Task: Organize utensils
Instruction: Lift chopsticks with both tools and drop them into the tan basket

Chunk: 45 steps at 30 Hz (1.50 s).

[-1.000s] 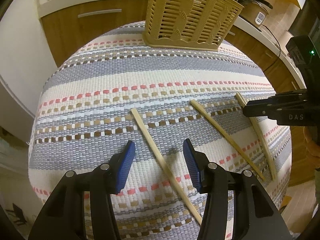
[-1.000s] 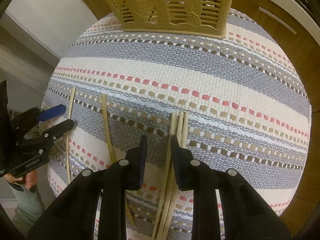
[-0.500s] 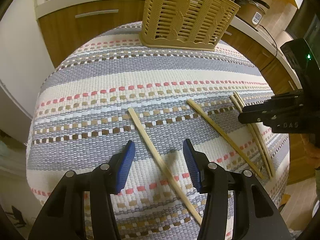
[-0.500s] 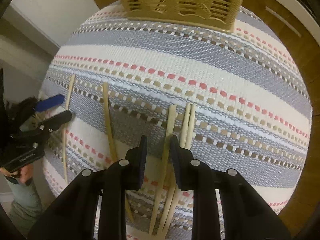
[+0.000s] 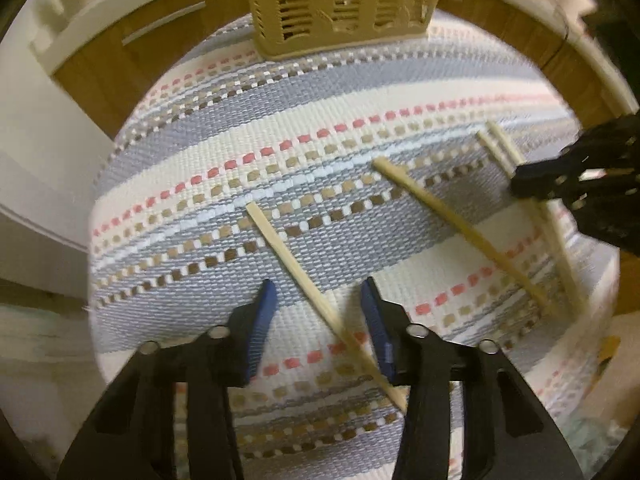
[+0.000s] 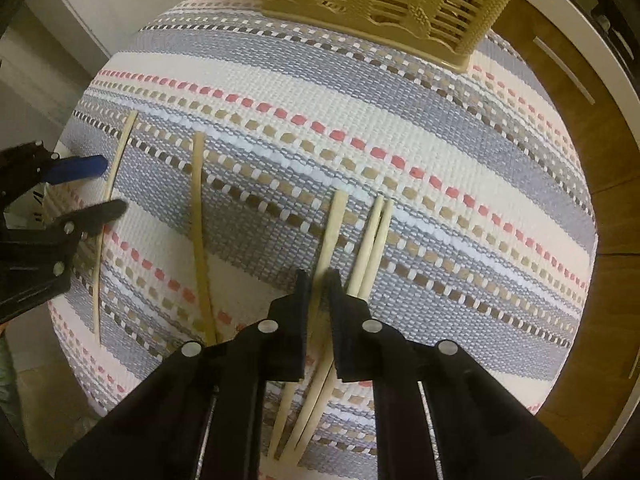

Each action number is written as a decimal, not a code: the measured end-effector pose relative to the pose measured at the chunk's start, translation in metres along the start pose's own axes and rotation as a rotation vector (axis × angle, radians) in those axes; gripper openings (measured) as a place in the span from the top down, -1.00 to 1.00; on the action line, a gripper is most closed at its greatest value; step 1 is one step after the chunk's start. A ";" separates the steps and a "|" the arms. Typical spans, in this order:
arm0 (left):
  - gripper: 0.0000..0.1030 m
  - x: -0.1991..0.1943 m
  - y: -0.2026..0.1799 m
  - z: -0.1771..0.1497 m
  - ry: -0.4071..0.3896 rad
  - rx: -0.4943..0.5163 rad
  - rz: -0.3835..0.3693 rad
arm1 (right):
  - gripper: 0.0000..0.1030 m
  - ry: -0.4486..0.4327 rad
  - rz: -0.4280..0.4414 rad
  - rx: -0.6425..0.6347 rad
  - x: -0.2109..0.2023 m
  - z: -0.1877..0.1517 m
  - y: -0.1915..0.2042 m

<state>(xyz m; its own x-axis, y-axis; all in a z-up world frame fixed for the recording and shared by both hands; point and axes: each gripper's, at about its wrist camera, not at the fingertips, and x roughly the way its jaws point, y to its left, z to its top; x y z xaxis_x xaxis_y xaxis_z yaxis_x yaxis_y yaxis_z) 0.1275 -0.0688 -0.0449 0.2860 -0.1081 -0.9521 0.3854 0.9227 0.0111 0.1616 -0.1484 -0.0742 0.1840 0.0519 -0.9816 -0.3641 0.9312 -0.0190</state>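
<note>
Several wooden chopsticks lie on a striped woven cloth [image 5: 320, 112]. My left gripper [image 5: 318, 304] is open with one chopstick [image 5: 296, 272] lying between its blue fingers; it also shows in the right wrist view [image 6: 98, 186], astride the leftmost chopstick [image 6: 110, 184]. My right gripper [image 6: 318, 284] has its jaws narrowly apart around one chopstick [image 6: 334, 224], with a pair of chopsticks [image 6: 372, 240] just right of it. It shows at the right in the left wrist view [image 5: 520, 184]. A tan slotted basket [image 5: 344, 4] stands at the cloth's far edge.
Another chopstick [image 6: 198, 208] lies between the two grippers, also seen in the left wrist view [image 5: 452, 220]. Wooden cabinets with white counter [image 5: 132, 28] ring the table. The basket also shows in the right wrist view [image 6: 384, 4].
My left gripper has moved forward and swung its view right, toward the basket. My right gripper's jaws have narrowed around the single chopstick.
</note>
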 end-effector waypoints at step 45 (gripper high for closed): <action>0.93 -0.220 0.027 0.101 -1.086 -0.191 -0.116 | 0.91 -1.036 -0.005 0.183 -0.263 0.030 -0.081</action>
<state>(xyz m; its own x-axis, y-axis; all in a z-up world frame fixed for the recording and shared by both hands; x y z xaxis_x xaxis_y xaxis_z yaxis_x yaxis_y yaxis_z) 0.1639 -0.0573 0.1958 0.9102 -0.3783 -0.1686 0.3448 0.9176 -0.1977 0.1704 -0.2264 0.1911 0.9076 0.2504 -0.3370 -0.2332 0.9681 0.0914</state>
